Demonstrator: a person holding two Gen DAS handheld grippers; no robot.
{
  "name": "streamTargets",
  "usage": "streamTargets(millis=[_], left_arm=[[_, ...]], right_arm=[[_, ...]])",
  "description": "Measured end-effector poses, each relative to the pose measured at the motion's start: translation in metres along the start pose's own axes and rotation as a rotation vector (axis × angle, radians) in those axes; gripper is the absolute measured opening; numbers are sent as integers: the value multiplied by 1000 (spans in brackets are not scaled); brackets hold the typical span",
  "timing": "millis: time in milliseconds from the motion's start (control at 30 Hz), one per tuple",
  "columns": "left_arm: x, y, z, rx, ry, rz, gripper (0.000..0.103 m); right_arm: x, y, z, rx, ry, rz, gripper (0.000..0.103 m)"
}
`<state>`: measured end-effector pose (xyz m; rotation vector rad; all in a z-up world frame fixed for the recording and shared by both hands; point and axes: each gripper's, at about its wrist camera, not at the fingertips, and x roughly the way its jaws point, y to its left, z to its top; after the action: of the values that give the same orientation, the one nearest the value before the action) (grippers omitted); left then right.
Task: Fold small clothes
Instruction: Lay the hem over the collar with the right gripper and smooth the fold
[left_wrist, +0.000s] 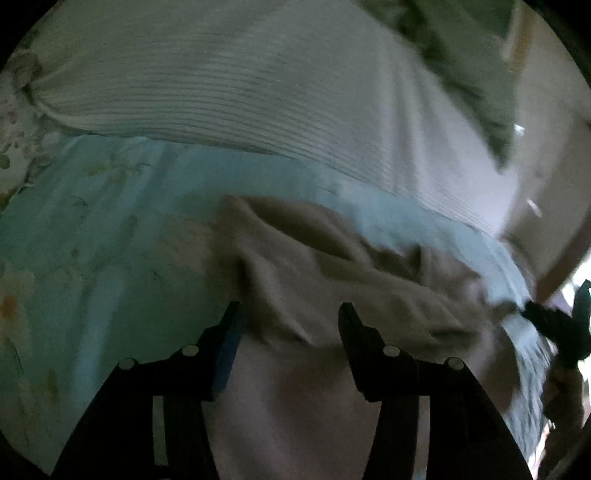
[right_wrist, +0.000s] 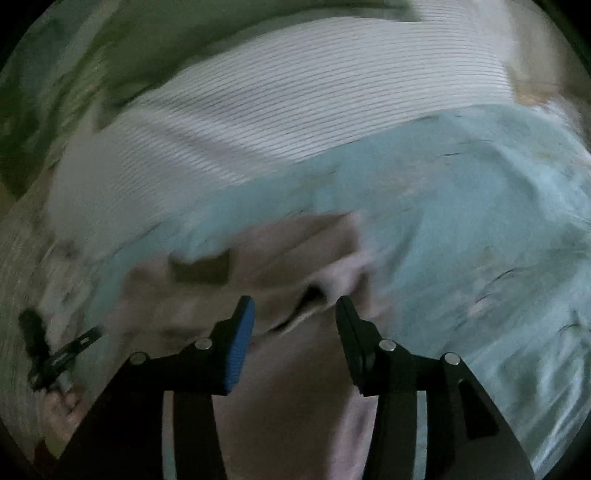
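A small beige-pink garment of soft cloth lies crumpled on a pale blue sheet, its surface thrown into ridges and folds rather than spread flat. In the right wrist view the same garment shows a dark gap where one edge lifts from the layer beneath, and a darker, squarish patch at its far left. The frames are blurred, so its exact shape cannot be told.

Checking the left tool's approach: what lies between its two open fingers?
Left wrist view: only the crumpled beige cloth garment spans the left tool.
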<state>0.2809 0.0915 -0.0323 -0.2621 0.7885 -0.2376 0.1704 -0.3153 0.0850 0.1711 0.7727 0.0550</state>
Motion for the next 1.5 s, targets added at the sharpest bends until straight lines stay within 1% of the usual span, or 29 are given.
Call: streamTargets(millis=[33, 67, 100, 133, 200, 233, 267, 333, 367, 433, 500, 567, 600, 633, 667, 733, 800, 867, 900, 933, 967, 1000, 1100, 1133, 1267, 1333, 1367, 1433, 1500], left_arm=[[-3, -11, -10, 29, 14, -32, 53], [-2, -20, -18, 54, 31, -53, 53], [5, -32, -29, 86, 72, -74, 53], [14, -40, -37, 101, 108, -79, 53], [41, -52, -49, 126, 191, -57, 50], [51, -55, -51, 142, 209, -36, 47], [59, -58, -51, 163, 213, -13, 47], [67, -58, -42, 179, 214, -13, 49], [71, -58, -35, 181, 217, -6, 49], [84, -51, -14, 173, 221, 19, 47], [98, -42, 7, 170, 212, 67, 44], [113, -30, 32, 150, 177, 135, 40], [116, -24, 41, 132, 161, 153, 37], [119, -17, 51, 109, 139, 165, 36], [120, -10, 58, 89, 121, 168, 36], [119, 3, 72, 38, 85, 184, 36], [110, 11, 77, -10, 59, 184, 36], [94, 14, 75, -43, 31, 177, 39], [81, 15, 69, -60, 14, 169, 47], [73, 13, 63, -68, 5, 155, 52], [61, 12, 55, -75, -2, 136, 52], [45, 9, 40, -87, -10, 106, 52], [19, 1, 6, -121, -10, 38, 52], [8, -3, -10, -127, -3, 15, 52], [-29, -14, -60, -152, 18, -39, 53], [-43, -16, -79, -155, 27, -44, 53], [-50, -17, -88, -159, 30, -46, 54], [-64, -14, -104, -185, 42, -62, 57], [-71, -7, -118, -220, 49, -72, 58]], right_arm=[[14, 16, -9, -57, 68, 47, 48], [31, 31, -17, -108, 133, 75, 48], [42, 39, -21, -142, 168, 84, 48], [57, 48, -27, -193, 205, 77, 48], [79, 49, -28, -228, 242, 47, 48], [90, 42, -23, -217, 256, 28, 48], [98, 33, -17, -195, 259, 12, 46], [110, 13, 2, -156, 236, -33, 44], [114, 3, 12, -139, 214, -71, 43], [116, -18, 36, -82, 143, -117, 41], [112, -35, 52, -38, 60, -207, 41], [106, -56, 63, 37, -10, -264, 43], [104, -65, 65, 84, -23, -255, 43], [102, -72, 64, 124, -27, -227, 43], [100, -72, 63, 133, -28, -215, 43], [89, -65, 55, 103, -29, -220, 43], [76, -55, 44, 88, -31, -175, 43], [61, -41, 25, 86, -32, -124, 43], [52, -35, 13, 79, -26, -100, 43], [49, -28, 5, 74, -21, -81, 43], [43, -20, -7, 67, -13, -58, 44], [42, -17, -16, 64, -7, -46, 44], [38, -3, -43, 55, 17, -6, 44], [34, -1, -52, 56, 23, 1, 44], [18, 2, -79, 92, 39, 21, 44], [13, 3, -85, 87, 46, 22, 45], [12, 4, -86, 82, 50, 25, 48], [5, 4, -90, 75, 55, 24, 52], [-1, 3, -93, 75, 53, 15, 54]])
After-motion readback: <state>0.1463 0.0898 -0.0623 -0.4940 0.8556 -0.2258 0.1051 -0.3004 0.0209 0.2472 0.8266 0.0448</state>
